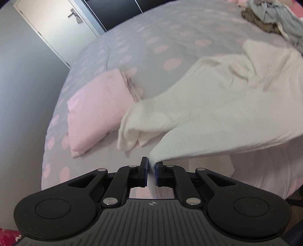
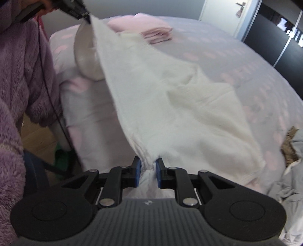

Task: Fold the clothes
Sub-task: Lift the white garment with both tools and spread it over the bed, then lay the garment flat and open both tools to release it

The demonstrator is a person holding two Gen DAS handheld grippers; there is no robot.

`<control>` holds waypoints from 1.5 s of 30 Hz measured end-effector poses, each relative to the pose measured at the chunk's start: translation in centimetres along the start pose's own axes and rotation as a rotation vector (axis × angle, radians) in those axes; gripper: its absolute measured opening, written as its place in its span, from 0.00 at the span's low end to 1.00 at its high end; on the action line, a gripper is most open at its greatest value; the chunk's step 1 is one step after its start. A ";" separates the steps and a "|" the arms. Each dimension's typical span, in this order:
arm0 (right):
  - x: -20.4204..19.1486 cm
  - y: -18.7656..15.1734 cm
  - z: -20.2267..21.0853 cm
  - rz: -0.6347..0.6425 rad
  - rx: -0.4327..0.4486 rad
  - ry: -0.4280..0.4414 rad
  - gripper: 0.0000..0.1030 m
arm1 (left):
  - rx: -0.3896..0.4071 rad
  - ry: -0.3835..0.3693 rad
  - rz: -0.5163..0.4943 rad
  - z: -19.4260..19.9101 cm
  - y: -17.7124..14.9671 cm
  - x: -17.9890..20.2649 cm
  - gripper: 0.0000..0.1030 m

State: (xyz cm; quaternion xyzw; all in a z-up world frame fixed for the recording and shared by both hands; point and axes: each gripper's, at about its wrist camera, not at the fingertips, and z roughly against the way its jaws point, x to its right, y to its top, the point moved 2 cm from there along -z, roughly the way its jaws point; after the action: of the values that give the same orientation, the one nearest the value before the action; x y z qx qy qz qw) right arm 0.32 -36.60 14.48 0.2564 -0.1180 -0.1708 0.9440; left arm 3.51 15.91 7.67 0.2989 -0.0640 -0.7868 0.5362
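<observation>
Gripping one white fleecy cotton garment (image 2: 181,106) at two corners, the left gripper (image 1: 151,166) and right gripper (image 2: 148,166) are each clamped on its hem. It stretches taut between them above the dotted grey-and-pink bedspread (image 1: 132,45), long axis running gripper to gripper. One folded pink cloth stack (image 1: 94,111) lies beside it. Motion blur smears the garment's far folds; a grey clothes pile (image 1: 280,17) is cut off.

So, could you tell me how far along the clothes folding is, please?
Done: a folded pink garment lies on the dotted bedspread. In hand: the left gripper and right gripper hold a white cloth by one edge. Left: a crumpled grey-and-brown heap.
</observation>
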 end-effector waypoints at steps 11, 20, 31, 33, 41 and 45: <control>3.5 -4.3 -0.2 0.127 -0.145 -0.145 0.49 | -0.079 -0.029 0.104 -4.2 -2.2 -1.7 0.05; 4.8 -8.0 -5.6 0.516 -0.240 -0.292 0.51 | -0.089 -0.036 0.137 -5.3 -2.0 -2.2 0.05; 8.4 -7.5 -8.8 0.516 -0.231 -0.373 0.05 | -0.071 -0.042 0.183 -5.4 -1.9 -2.5 0.05; 9.5 -7.1 -6.9 0.497 -0.224 -0.387 0.04 | -0.051 -0.066 0.192 -4.6 -1.7 -2.6 0.05; 14.5 -8.8 2.4 0.476 -0.343 -0.472 0.04 | 0.031 -0.241 0.065 0.1 -0.7 1.4 0.04; 16.0 -11.8 4.3 0.452 -0.468 -0.477 0.04 | 0.057 -0.341 -0.052 2.1 -0.9 5.6 0.04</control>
State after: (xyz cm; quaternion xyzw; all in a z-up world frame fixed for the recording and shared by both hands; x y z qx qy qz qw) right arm 10.45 -54.23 14.07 -0.0449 -0.3449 -0.0357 0.9369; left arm 0.33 10.87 6.73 0.1776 -0.1687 -0.8375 0.4884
